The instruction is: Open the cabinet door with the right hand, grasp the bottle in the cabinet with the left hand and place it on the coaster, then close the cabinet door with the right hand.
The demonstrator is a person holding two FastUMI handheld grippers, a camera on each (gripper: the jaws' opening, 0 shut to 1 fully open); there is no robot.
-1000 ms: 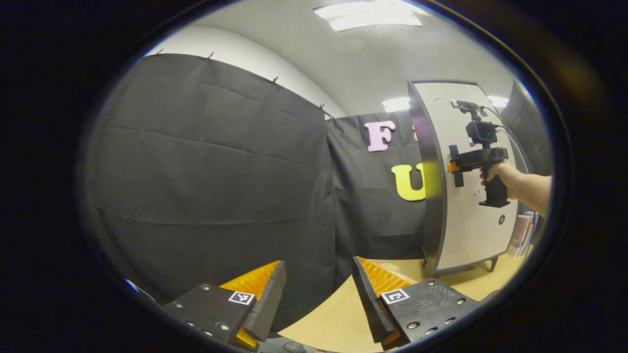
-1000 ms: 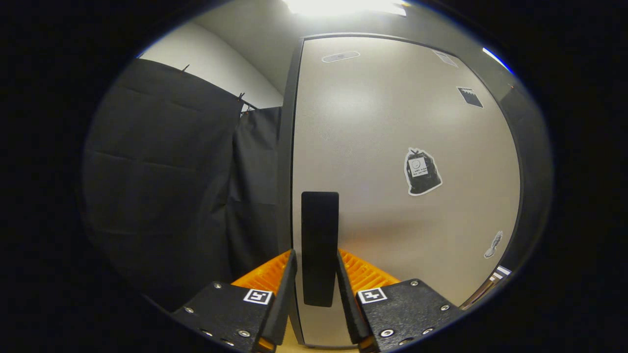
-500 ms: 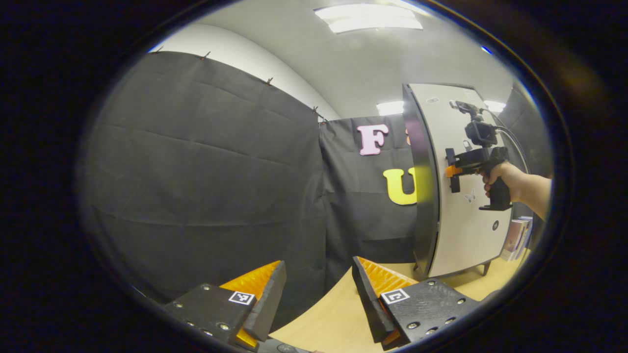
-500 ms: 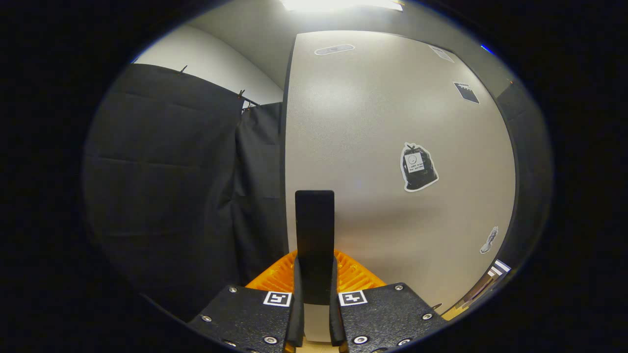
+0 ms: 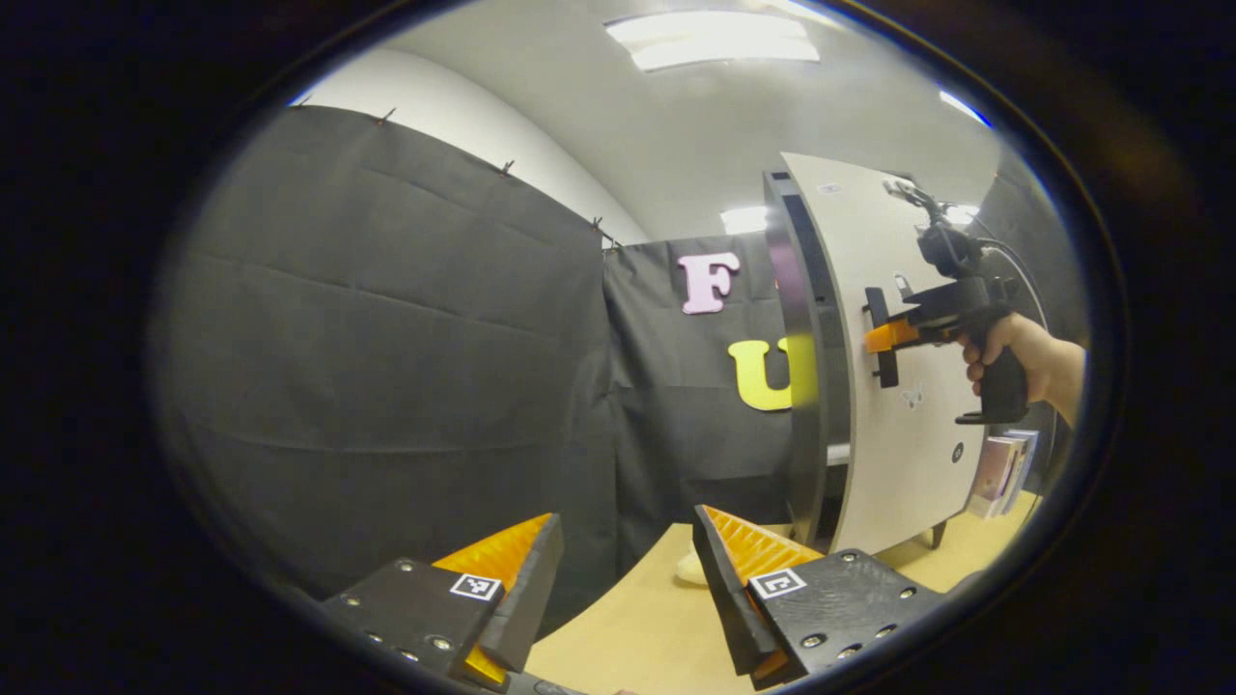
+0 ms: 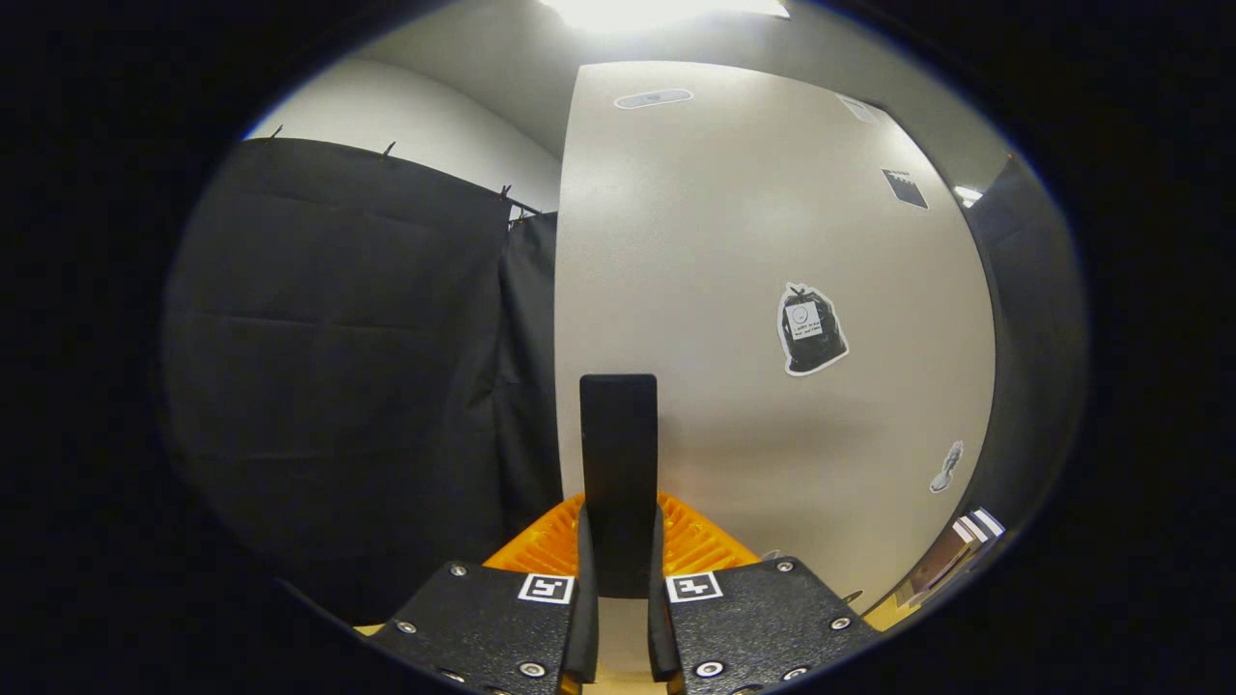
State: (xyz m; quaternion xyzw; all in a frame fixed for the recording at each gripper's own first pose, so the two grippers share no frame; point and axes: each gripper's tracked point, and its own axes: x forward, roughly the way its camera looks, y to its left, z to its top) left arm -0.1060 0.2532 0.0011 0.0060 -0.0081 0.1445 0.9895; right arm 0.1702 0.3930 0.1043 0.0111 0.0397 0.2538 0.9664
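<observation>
Pale grey cabinet door (image 6: 763,319) is standing slightly ajar, a dark gap showing along its edge in the left gripper view. Both fingers of the right gripper (image 6: 618,579) are pressing on the black upright door handle (image 6: 618,454); the left gripper view is showing a hand (image 5: 1014,352) holding it there. Over the tan surface (image 5: 647,627), the left gripper (image 5: 623,569) is hovering with its fingers spread wide, gripping nothing. I cannot see the bottle; a pale round coaster (image 5: 690,569) is lying near the cabinet's foot
</observation>
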